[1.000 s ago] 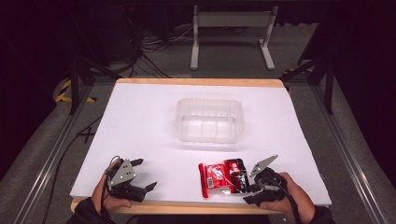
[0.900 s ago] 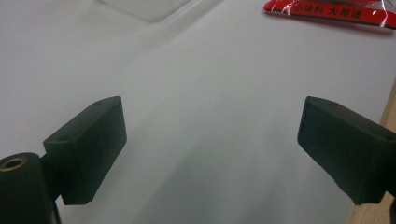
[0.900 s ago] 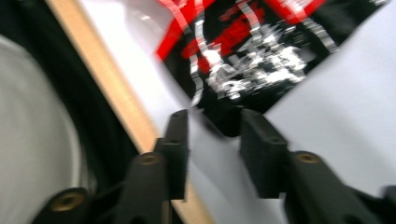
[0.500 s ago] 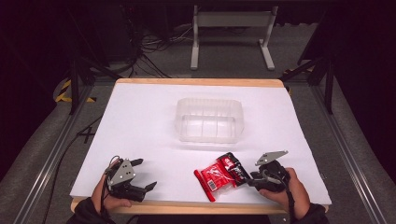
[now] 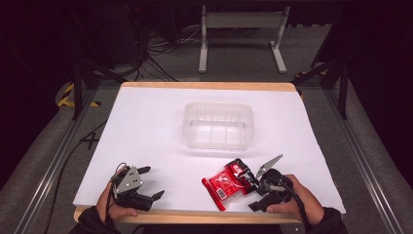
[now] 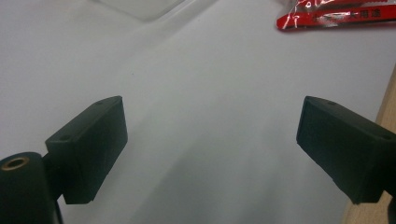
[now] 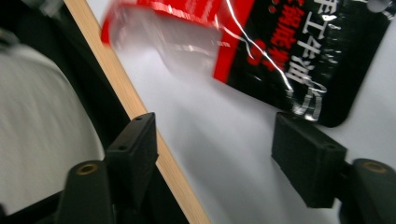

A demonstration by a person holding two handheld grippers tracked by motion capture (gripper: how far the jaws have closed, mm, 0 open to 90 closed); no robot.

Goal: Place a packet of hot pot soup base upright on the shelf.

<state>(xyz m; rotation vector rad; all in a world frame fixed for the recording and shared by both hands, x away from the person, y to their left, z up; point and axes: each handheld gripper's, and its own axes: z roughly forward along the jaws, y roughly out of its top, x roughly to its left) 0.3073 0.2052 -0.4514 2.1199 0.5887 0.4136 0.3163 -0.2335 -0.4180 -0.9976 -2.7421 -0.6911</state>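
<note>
A red and black snack packet (image 5: pixel 230 183) lies flat on the white table (image 5: pixel 146 126), just ahead of the right gripper (image 5: pixel 255 194), whose jaws stand released and wide apart; in the right gripper view one jaw sits at the packet's black corner, the other over the table's wooden edge. The left gripper (image 5: pixel 150 182) is also spread, grasping nothing, with bare table between its fingers (image 6: pixel 88 144). A clear plastic container (image 5: pixel 218 125) stands well beyond both.
</note>
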